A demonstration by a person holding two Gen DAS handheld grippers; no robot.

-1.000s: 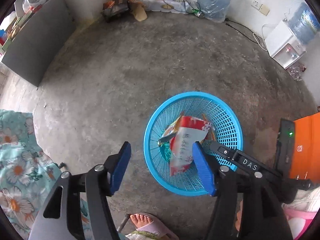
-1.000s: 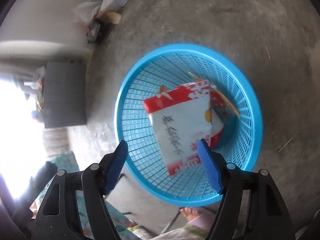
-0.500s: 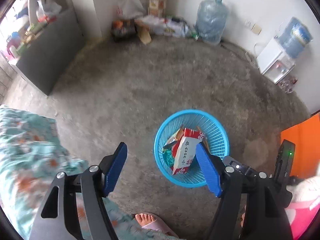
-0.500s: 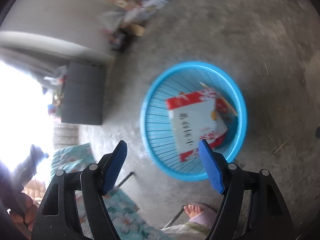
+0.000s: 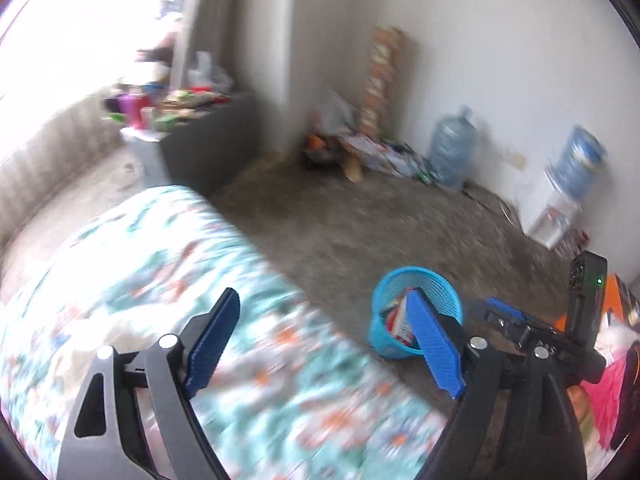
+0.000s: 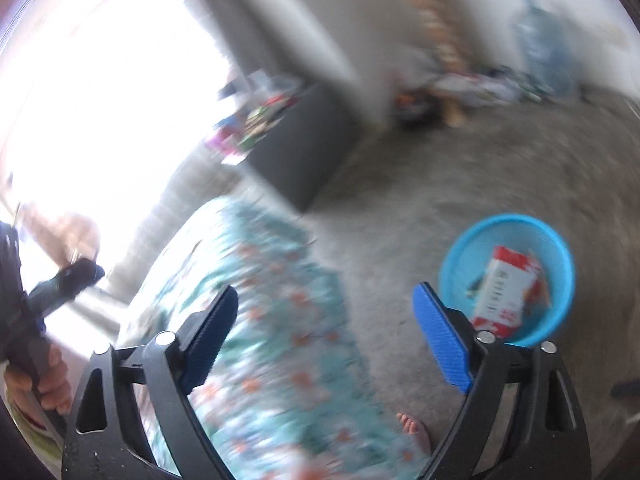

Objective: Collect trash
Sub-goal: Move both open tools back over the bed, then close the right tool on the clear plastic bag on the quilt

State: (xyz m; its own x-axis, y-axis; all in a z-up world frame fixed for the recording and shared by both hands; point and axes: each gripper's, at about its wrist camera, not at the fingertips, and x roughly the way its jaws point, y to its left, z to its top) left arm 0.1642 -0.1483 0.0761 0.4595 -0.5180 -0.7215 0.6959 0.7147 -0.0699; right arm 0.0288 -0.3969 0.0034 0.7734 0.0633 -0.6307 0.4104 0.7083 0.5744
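Right wrist: claw (image 6: 326,338) agape (empty)

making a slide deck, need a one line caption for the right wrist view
Open, empty right gripper above a floral bedspread, with a red-and-white carton lying in the blue basket.

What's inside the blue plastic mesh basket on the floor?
The blue plastic mesh basket holds a red-and-white paper package on top of other scraps; blur and the package hide what those are.

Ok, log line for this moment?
left tool: open, empty | right tool: open, empty | red-and-white packet: in blue basket | both clear of basket
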